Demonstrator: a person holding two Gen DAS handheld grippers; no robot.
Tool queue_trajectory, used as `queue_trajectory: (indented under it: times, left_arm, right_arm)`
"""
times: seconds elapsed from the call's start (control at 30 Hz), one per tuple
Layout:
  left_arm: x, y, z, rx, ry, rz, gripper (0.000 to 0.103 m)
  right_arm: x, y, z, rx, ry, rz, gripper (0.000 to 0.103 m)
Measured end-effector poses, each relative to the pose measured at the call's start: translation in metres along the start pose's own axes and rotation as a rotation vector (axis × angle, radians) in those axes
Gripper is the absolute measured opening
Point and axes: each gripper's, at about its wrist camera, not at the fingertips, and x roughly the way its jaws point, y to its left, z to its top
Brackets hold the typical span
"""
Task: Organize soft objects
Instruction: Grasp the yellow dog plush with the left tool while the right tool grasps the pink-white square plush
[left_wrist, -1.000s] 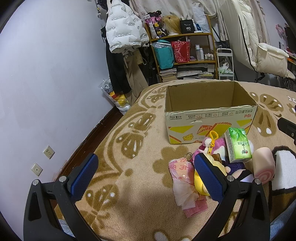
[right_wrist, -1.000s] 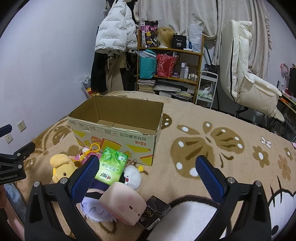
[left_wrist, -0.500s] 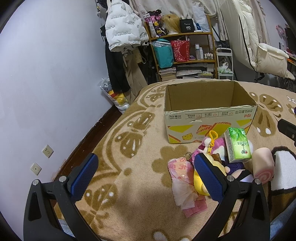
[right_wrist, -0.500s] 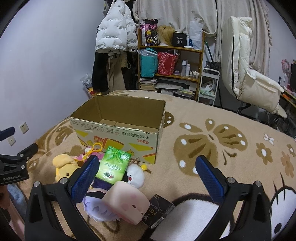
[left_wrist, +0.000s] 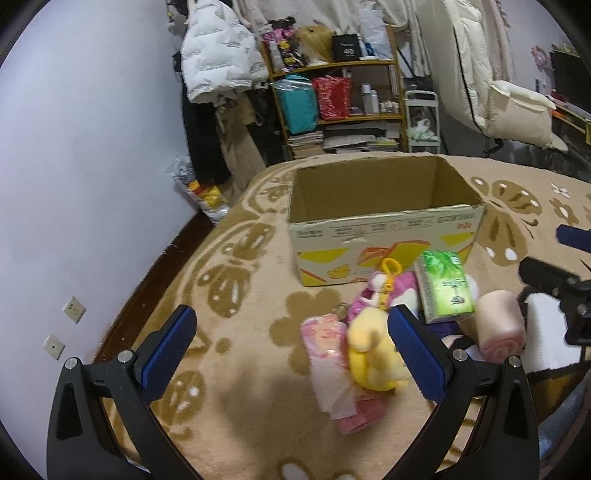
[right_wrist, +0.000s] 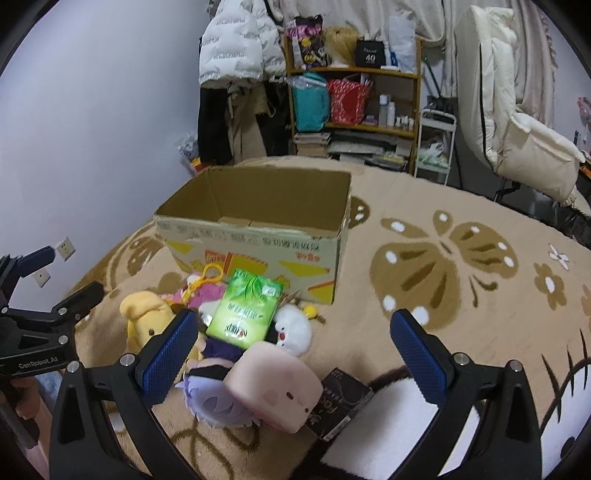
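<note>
In your left wrist view, the left gripper (left_wrist: 291, 350) has its two blue pads spread wide, holding nothing. One open cardboard box (left_wrist: 384, 221) sits at upper centre on the beige blanket (left_wrist: 240, 295). Below it at centre right lies the pile: one yellow plush (left_wrist: 373, 354), one pink plush (left_wrist: 373, 299), one green tissue pack (left_wrist: 445, 291), one pink roll toy (left_wrist: 498, 328) and one pink ruffled cloth (left_wrist: 332, 354). Compared with half a second ago, the pile sits larger and nearer your right pad — the yellow plush now touches it in the frame.

In your right wrist view, the right gripper (right_wrist: 291, 354) is also spread and empty. The same box (right_wrist: 258, 221) sits at centre left; the tissue pack (right_wrist: 245, 310), one white fluffy toy (right_wrist: 293, 328), the roll toy (right_wrist: 275, 387), one purple-haired doll (right_wrist: 218, 398) and one black packet (right_wrist: 343, 402) lie below it — all slightly closer than before.
</note>
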Motion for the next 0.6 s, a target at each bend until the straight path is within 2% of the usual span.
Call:
queue_trajectory:
  times: [0.23,0.43,0.6]
  left_arm:
    - [0.015,-0.023,0.005,0.054,0.032,-0.045,0.102]
    - [0.040,-0.032,0.012,0.052,0.093,-0.076,0.102]
    - [0.057,-0.037,0.011,0.042,0.147,-0.104,0.102]
  right_arm:
    - [0.012,0.003,-0.005,-0.018,0.061,0.012,0.103]
    - [0.016,0.008,-0.006,-0.037,0.086,0.037,0.103]
    - [0.028,0.009,-0.010,-0.030,0.147,0.066,0.103]
